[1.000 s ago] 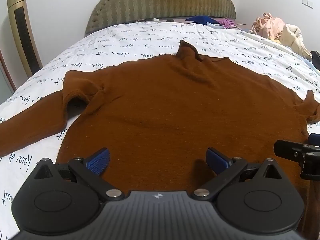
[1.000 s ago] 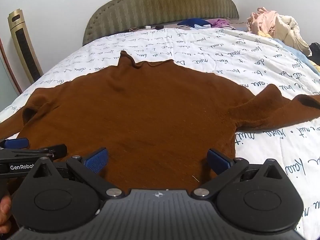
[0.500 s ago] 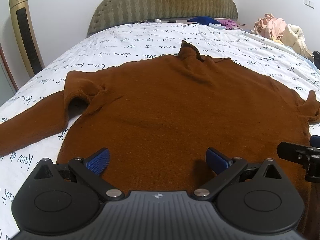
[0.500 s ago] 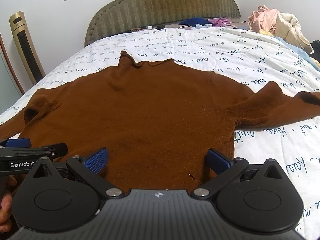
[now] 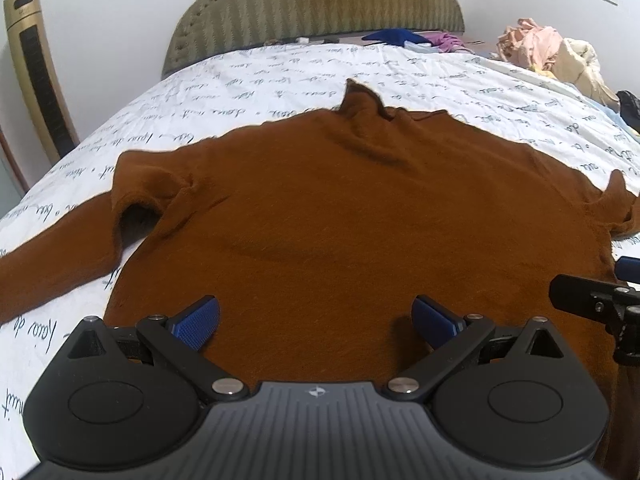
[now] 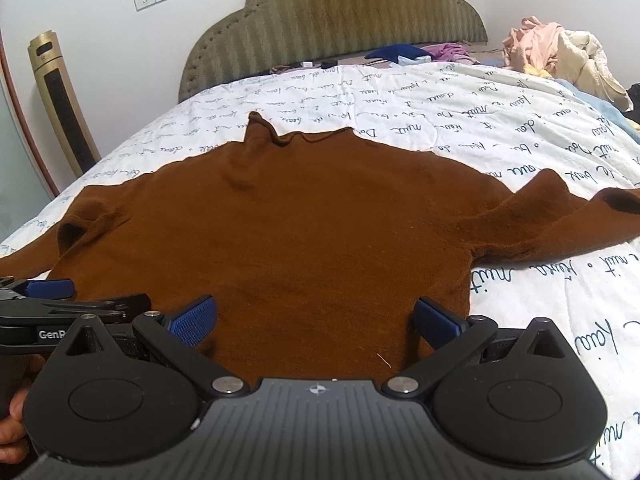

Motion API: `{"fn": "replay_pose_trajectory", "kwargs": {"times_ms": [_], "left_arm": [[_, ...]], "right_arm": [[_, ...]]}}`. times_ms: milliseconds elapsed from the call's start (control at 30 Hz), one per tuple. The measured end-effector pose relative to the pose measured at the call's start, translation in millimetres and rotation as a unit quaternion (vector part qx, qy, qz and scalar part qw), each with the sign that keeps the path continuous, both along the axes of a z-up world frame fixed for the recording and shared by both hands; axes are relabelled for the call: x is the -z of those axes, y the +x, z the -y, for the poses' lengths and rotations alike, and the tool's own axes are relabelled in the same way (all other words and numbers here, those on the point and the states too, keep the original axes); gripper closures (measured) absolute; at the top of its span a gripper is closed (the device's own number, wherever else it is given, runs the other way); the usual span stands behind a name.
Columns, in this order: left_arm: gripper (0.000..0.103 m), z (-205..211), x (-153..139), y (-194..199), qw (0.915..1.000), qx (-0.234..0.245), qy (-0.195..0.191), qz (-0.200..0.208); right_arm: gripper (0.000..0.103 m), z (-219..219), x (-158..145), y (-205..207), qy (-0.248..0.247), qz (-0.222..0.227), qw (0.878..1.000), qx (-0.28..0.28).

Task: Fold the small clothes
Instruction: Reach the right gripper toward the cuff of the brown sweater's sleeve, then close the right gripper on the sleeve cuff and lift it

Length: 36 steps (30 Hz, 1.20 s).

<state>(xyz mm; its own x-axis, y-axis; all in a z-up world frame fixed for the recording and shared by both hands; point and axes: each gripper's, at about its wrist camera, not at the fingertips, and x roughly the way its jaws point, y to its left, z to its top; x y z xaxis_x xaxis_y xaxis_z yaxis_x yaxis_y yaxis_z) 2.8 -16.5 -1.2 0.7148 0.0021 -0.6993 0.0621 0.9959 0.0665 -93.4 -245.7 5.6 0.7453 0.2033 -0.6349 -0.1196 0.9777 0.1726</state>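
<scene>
Black-framed left gripper (image 5: 315,322), blue pads (image 5: 197,321) spread wide, nothing between them; poised over the lower hem region of the brown sweater (image 5: 360,216). Right gripper (image 6: 316,322), same build, blue pads (image 6: 435,320) likewise spread wide and holding nothing, over the hem toward the garment's right side edge. Each gripper appears at the margin of the other's view: the right gripper at the right edge of the left wrist view, the left gripper at the left edge of the right wrist view, with part of a hand (image 6: 12,428) below it. Sweater: one item, laid flat and spread on the bed, collar (image 6: 262,130) pointing toward the headboard, sleeves out to both sides, the left sleeve (image 5: 48,256) running off frame. Bedcover (image 6: 440,120): white, printed with dark script. Headboard (image 6: 332,12): olive, padded, ribbed. Clothes pile (image 6: 560,52): pink and cream, far right of bed. Tower appliance (image 6: 62,104): gold, standing at left wall.
</scene>
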Motion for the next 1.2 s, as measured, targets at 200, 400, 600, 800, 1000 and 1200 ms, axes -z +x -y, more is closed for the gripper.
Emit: {"fn": "replay_pose_trajectory", "kwargs": {"times_ms": [200, 400, 600, 800, 1000, 1200], "left_arm": [[0.000, 15.1, -2.9, 0.8, 0.9996, 0.019, 0.012, 0.016], [0.000, 27.4, -0.1, 3.7, 0.9991, 0.024, 0.025, 0.023], [0.000, 31.1, 3.6, 5.8, 0.9988, 0.032, 0.016, 0.033], [0.000, 33.8, 9.1, 9.0, 0.9985, 0.041, 0.003, 0.038], [0.000, 40.1, 22.0, 15.6, 0.9983, 0.043, 0.017, 0.037], [0.000, 47.4, 28.5, 13.4, 0.9970, 0.051, 0.036, 0.047]], "right_arm": [[0.000, 5.1, -2.6, -3.4, 0.003, 0.018, 1.000, -0.005], [0.000, 21.1, -1.6, -4.5, 0.028, 0.017, 0.999, -0.004], [0.000, 64.1, -11.7, -12.3, 0.029, 0.062, 0.996, 0.063], [0.000, 158.5, -3.2, -15.7, 0.145, 0.067, 0.974, 0.160], [0.000, 239.3, 2.4, -28.0, 0.124, 0.093, 0.945, 0.287], [0.000, 322.7, 16.3, -22.3, 0.146, 0.092, 0.910, 0.377]]}}
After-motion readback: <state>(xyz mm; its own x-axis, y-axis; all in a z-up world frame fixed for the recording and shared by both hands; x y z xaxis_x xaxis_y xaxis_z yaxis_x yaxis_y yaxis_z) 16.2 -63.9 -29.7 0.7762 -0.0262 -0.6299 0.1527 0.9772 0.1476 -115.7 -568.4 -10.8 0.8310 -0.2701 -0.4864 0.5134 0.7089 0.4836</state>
